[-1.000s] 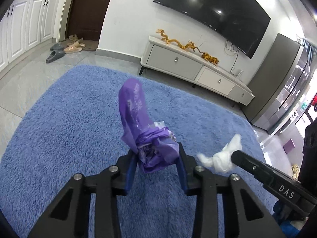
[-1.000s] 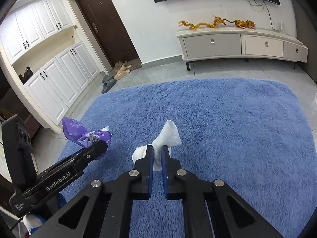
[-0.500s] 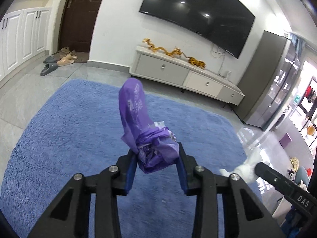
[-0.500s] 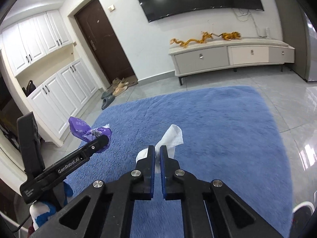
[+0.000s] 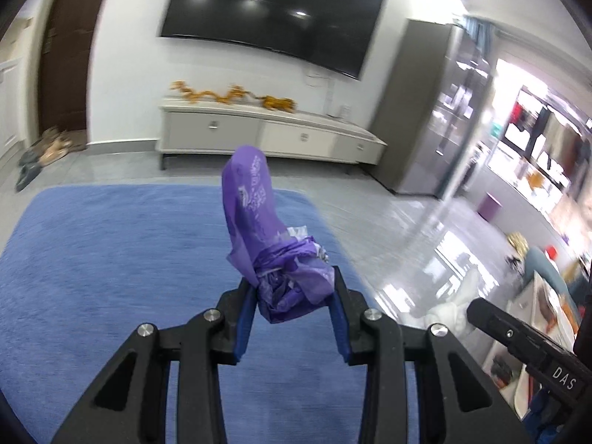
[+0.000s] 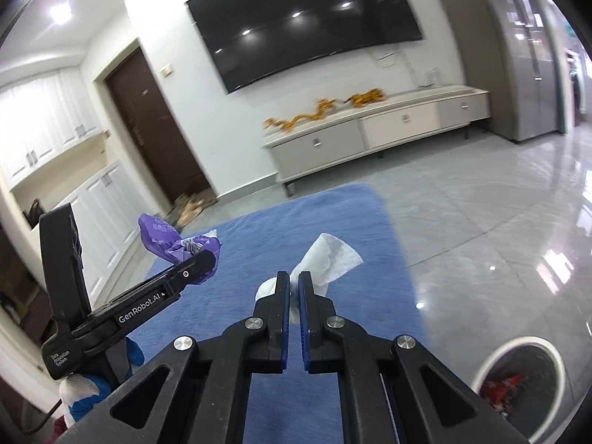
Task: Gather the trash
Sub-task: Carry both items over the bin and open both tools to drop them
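Note:
My left gripper [image 5: 294, 285] is shut on a crumpled purple plastic wrapper [image 5: 259, 229], held up in the air above the blue rug [image 5: 111, 251]. The wrapper also shows in the right wrist view [image 6: 174, 244], with the left gripper [image 6: 192, 270] under it. My right gripper [image 6: 294, 281] is shut on a white tissue [image 6: 329, 257], also held in the air. The tissue shows in the left wrist view [image 5: 451, 307] at the lower right. A white trash bin [image 6: 518, 381] with red rubbish inside stands on the floor at the lower right.
A white TV cabinet [image 6: 370, 129] with gold dragon ornaments stands against the far wall under a black TV [image 5: 270, 14]. Glossy grey tile floor [image 6: 499, 229] lies right of the rug. A dark door [image 6: 155, 125], slippers and white cupboards are at the left.
Both grippers have risen and swung right with their loads; the view now reaches past the rug's right edge to the tiles, and the trash bin has come into the right wrist view.

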The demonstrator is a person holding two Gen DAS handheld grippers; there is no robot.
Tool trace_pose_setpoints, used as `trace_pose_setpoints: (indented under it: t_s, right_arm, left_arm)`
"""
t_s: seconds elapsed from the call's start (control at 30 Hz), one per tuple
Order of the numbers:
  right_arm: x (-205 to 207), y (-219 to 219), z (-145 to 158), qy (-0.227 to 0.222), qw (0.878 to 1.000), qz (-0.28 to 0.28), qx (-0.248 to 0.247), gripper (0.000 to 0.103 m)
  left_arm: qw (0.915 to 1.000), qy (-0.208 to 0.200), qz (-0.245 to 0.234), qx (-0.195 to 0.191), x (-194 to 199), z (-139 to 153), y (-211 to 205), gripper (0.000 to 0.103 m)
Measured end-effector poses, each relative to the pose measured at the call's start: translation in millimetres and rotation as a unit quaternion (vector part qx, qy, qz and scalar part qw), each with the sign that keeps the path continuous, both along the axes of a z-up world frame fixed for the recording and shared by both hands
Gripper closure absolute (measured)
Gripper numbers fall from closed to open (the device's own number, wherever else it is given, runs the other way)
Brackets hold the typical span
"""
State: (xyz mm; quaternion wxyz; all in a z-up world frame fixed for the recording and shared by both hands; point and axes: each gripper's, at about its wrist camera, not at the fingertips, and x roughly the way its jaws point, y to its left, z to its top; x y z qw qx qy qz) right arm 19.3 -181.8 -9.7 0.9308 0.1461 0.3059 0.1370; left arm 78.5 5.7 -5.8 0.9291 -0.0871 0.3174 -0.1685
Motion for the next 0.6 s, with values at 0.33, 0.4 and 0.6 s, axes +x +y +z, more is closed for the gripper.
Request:
trace_pose_setpoints:
  t_s: [0.33,0.4,0.6]
  right_arm:
    - [-40.6,-120.8,-22.8,0.014,0.989,-0.145,0.005,0.098]
    - [-45.4,-141.1,-34.4,0.027,0.985,-0.172,0.006,0.098]
    - [-54.8,-194.9,-77.4,0.079,0.971,-0.227,0.014,0.098]
  left_arm:
    - [0.9901,0.022,-0.134,0.036,-11.6,-13.2,-157.5,0.068]
    - [0.9865,0.034,-0.154,0.045,-15.0,-23.5,-184.8,0.068]
    - [0.9732,0.08,-0.205,0.065,-21.5,-59.4,-253.7,0.068]
